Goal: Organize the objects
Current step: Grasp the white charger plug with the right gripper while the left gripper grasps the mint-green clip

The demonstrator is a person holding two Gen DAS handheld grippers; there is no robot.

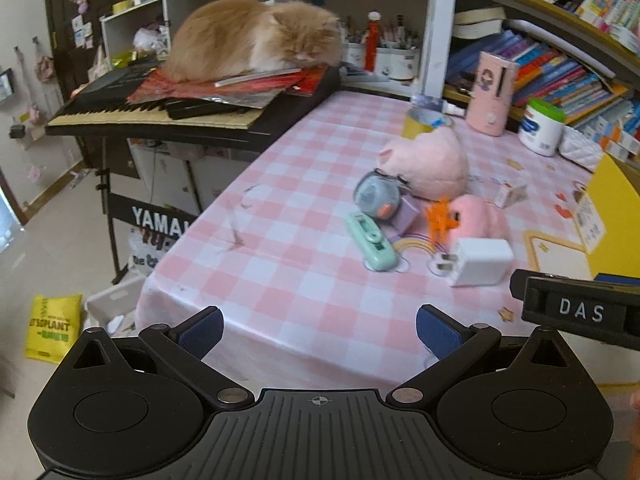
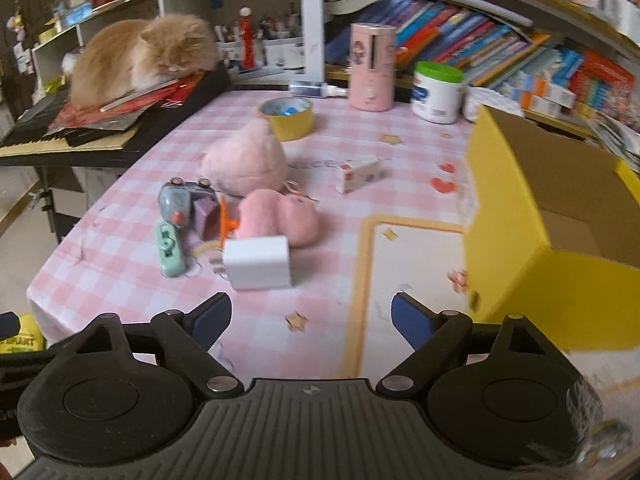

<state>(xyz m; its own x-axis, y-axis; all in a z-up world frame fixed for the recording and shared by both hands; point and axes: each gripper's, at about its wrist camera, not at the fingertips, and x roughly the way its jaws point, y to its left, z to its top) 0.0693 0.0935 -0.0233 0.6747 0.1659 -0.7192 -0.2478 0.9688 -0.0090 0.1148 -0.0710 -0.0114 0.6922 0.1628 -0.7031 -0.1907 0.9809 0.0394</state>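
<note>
Left wrist view: left gripper [image 1: 319, 330] spread wide, nothing between the blue pads [image 1: 202, 330], hanging at the near edge of the pink checked table [image 1: 280, 264]. Right wrist view: right gripper [image 2: 311, 318] also wide apart and holding nothing, over the near edge of the same table [image 2: 328, 216].

Landmark = white charger block [image 2: 258, 262], lying on its side, prongs pointing away from the yellow box [image 2: 532, 264]. Same charger [image 1: 480, 261] sits ahead-right of the left gripper. Bare cloth lies between charger and both grippers.

Just behind the charger: pink plush slippers [image 2: 280, 218], touching or nearly touching it. Orange clip [image 2: 226, 220] just beside the charger's far corner. Mint green gadget [image 2: 171, 254] beside the charger on the side away from the box, a small gap between them. Grey round toy [image 2: 176, 202] and purple block [image 2: 206, 216] behind the mint gadget, bunched together. Big pink plush [image 2: 244, 160] further behind the charger. Small white carton [image 2: 358, 174] behind the charger toward the box, apart from the pile. Yellow tape roll [image 2: 289, 118] well behind.

Yellow box stands open well to the charger's right, near the table's right side; a bare strip of mat between them.

Orange cat [image 2: 140, 60] lies on the keyboard [image 2: 68, 136], beyond the table edge, far behind-left of the charger.
</note>
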